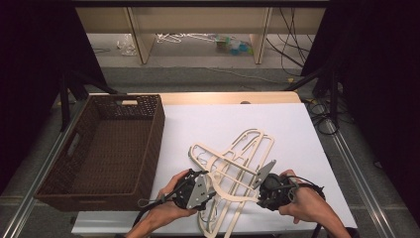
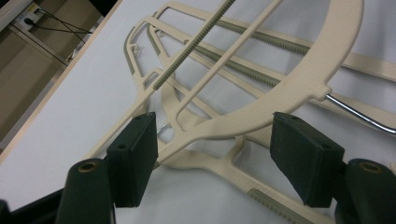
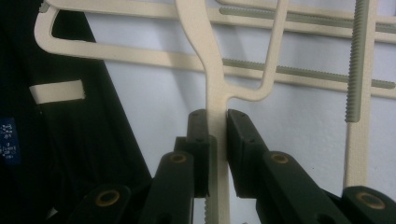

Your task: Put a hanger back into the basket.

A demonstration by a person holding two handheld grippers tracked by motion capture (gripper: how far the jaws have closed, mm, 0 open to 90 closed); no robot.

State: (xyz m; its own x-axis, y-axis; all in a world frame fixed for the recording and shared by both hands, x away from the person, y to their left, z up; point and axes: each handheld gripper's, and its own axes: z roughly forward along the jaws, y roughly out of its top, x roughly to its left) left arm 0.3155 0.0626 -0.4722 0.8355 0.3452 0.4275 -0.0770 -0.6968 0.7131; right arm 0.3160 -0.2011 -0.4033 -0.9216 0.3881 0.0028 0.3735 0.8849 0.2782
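Note:
Several cream plastic hangers (image 1: 233,163) lie crossed in a pile on the white board (image 1: 297,124). My right gripper (image 1: 258,186) is at the pile's right side. In the right gripper view it (image 3: 217,116) is shut on the flat bar of one hanger (image 3: 205,56), pads pressed against both faces. My left gripper (image 1: 212,181) is at the pile's left side. Its own view has its jaws (image 2: 215,135) standing open around the curved arm of a raised hanger (image 2: 303,79). The pads (image 2: 135,149) do not press on it. A metal hook (image 2: 355,114) shows beneath.
A dark brown wicker basket (image 1: 148,144) with nothing in it stands left of the board, close to my left hand. The person's forearms come in from the bottom edge. Behind the table are wooden shelf legs and cables on the floor.

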